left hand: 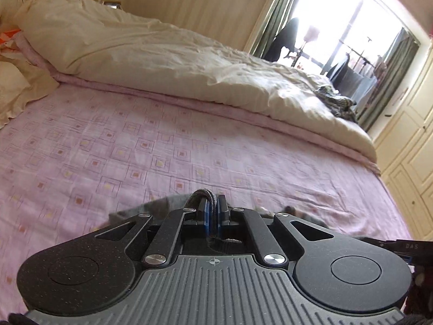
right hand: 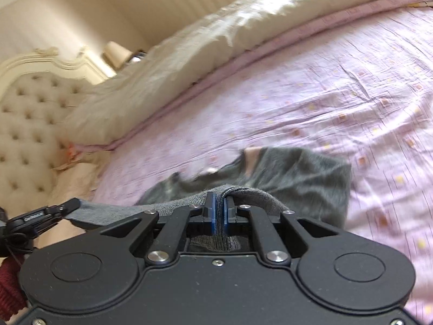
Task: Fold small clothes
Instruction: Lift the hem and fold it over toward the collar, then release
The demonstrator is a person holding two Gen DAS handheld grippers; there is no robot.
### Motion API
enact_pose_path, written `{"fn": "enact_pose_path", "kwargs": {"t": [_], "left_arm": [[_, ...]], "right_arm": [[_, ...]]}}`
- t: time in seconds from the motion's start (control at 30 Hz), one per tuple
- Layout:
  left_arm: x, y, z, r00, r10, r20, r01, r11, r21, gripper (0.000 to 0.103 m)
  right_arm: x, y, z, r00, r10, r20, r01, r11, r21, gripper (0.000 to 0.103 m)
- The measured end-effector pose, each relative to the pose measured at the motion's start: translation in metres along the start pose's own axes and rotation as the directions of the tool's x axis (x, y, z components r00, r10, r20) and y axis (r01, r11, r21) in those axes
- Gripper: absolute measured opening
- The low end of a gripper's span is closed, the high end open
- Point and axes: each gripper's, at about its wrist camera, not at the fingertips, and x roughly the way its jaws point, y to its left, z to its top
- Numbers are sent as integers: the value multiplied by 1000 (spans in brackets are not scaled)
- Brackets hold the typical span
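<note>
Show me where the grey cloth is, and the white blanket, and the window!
grey cloth (right hand: 303, 178): right wrist view, on its flat part lying on the bed.
white blanket (left hand: 151, 54): left wrist view, on its wrinkled top.
window (left hand: 341, 19): left wrist view, on the bright glass.

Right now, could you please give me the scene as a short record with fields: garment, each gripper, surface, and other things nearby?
garment: grey knit garment, partly lying on the bed, edge lifted
left gripper: shut on the garment's edge
right gripper: shut on the garment's edge
surface: pink patterned bedsheet
nearby: cream duvet pushed to the far side; tufted headboard
blur: right wrist view is blurred
</note>
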Motion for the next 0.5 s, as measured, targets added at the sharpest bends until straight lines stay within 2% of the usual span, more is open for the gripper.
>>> {"fn": "enact_pose_path", "kwargs": {"t": [0.13, 0.27, 0.3, 0.33, 0.37, 0.4, 0.43, 0.5], "left_arm": [[49, 13, -1, 997, 32, -65, -34, 999, -25, 5], [79, 26, -1, 989, 107, -99, -109, 994, -10, 6], [83, 29, 1, 987, 123, -102, -124, 992, -11, 8], [88, 33, 2, 985, 134, -111, -137, 990, -18, 12], [92, 38, 6, 983, 138, -122, -143, 989, -31, 28], [92, 42, 7, 983, 140, -123, -147, 988, -47, 37], [91, 44, 10, 983, 143, -113, -150, 987, -56, 37], [84, 41, 12, 984, 153, -88, -157, 987, -33, 39]], "right_arm": [[39, -18, 14, 997, -60, -39, 61, 998, 29, 12], [73, -32, 23, 993, -102, -64, 105, 993, 49, 13], [78, -35, 26, 991, -113, -66, 116, 992, 49, 15], [82, -38, 28, 990, -123, -63, 126, 991, 50, 21], [86, -41, 31, 989, -138, -57, 141, 989, 53, 21], [87, -43, 33, 988, -146, -48, 149, 987, 56, 21], [87, -45, 35, 986, -160, -37, 162, 985, 56, 23], [84, -43, 39, 982, -188, -11, 189, 982, 31, 33]]}}
